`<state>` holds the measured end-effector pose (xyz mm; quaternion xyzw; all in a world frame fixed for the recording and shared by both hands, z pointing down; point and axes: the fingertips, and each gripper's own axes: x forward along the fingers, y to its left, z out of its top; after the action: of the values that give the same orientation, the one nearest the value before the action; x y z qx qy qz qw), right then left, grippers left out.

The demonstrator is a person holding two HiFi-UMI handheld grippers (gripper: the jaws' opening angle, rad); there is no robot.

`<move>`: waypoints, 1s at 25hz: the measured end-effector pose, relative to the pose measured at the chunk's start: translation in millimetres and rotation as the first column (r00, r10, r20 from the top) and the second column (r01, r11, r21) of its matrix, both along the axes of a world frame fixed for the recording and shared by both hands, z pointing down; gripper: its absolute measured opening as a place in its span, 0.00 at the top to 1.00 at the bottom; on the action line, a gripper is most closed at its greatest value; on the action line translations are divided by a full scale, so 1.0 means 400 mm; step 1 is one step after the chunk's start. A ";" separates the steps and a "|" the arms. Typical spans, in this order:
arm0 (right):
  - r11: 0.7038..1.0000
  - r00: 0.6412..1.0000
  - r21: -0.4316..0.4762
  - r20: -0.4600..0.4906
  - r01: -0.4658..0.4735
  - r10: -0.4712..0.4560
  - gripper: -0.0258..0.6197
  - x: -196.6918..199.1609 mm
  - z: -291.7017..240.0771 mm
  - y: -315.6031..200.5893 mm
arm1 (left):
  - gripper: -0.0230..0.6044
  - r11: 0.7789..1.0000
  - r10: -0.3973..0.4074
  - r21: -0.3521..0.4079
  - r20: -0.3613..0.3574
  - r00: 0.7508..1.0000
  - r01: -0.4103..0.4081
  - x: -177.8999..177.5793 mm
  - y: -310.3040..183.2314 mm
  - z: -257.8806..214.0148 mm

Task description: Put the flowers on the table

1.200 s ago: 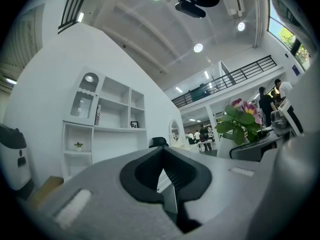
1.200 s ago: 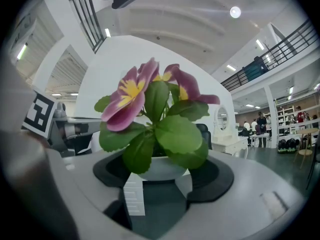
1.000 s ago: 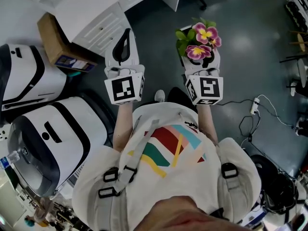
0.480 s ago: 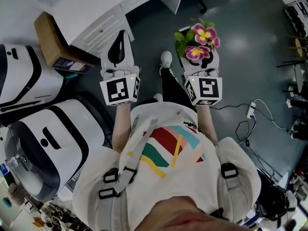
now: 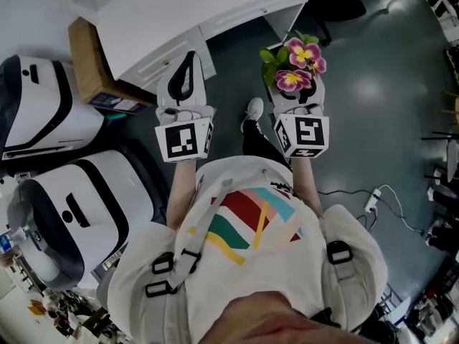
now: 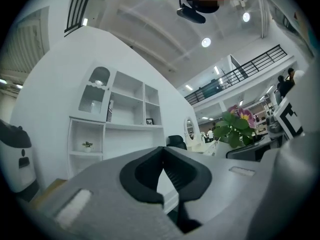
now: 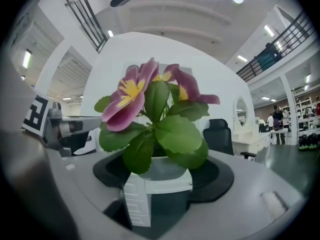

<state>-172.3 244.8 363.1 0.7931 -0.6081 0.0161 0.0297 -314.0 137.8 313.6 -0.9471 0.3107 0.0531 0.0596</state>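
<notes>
The flowers (image 5: pixel 302 57), at one o'clock in the head view, are held by their white pot (image 7: pixel 159 179) between the wide-set jaws of the right gripper (image 5: pixel 296 92); the left gripper (image 5: pixel 183 77) is closed, empty. The plant is judged light, its petals fragile, so the rigid pot is best gripped

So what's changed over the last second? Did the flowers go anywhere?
The person has stepped forward, carrying both grippers along. The white table now fills more of the head view's top, and the floor cables have slid down the picture. Nothing was taken hold of or let go. The right hand-held gripper stays clamped on the potted flowers. The left hand-held gripper stays shut and empty.
</notes>
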 end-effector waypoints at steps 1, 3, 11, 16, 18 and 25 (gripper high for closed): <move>1.000 1.000 0.001 0.006 0.009 -0.009 0.46 0.018 0.001 -0.033 | 0.96 1.000 -0.009 0.003 0.006 1.000 0.009 0.016 -0.029 -0.003; 1.000 1.000 0.008 0.010 0.028 -0.028 0.46 0.056 -0.005 -0.097 | 0.96 1.000 -0.026 0.012 0.010 1.000 0.025 0.051 -0.087 -0.017; 0.997 0.997 0.012 -0.004 0.081 -0.081 0.46 0.244 -0.020 -0.313 | 0.96 0.996 -0.081 0.035 0.018 0.997 0.080 0.229 -0.293 -0.042; 0.996 0.996 0.007 0.020 0.091 -0.091 0.46 0.365 -0.002 -0.411 | 0.96 0.995 -0.088 0.046 0.027 0.996 0.087 0.338 -0.379 -0.037; 0.996 0.996 0.017 0.024 0.087 -0.087 0.46 0.407 0.001 -0.442 | 0.96 0.994 -0.085 0.064 0.015 0.996 0.083 0.374 -0.409 -0.051; 0.998 0.996 0.016 0.055 0.065 -0.065 0.46 0.498 0.024 -0.477 | 0.96 0.996 -0.052 0.074 0.042 0.998 0.049 0.479 -0.445 -0.060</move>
<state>27.0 54.0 372.8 0.7724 -0.6342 0.0328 0.0078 -122.5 -40.2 289.6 -0.9371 0.3310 0.0421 0.1025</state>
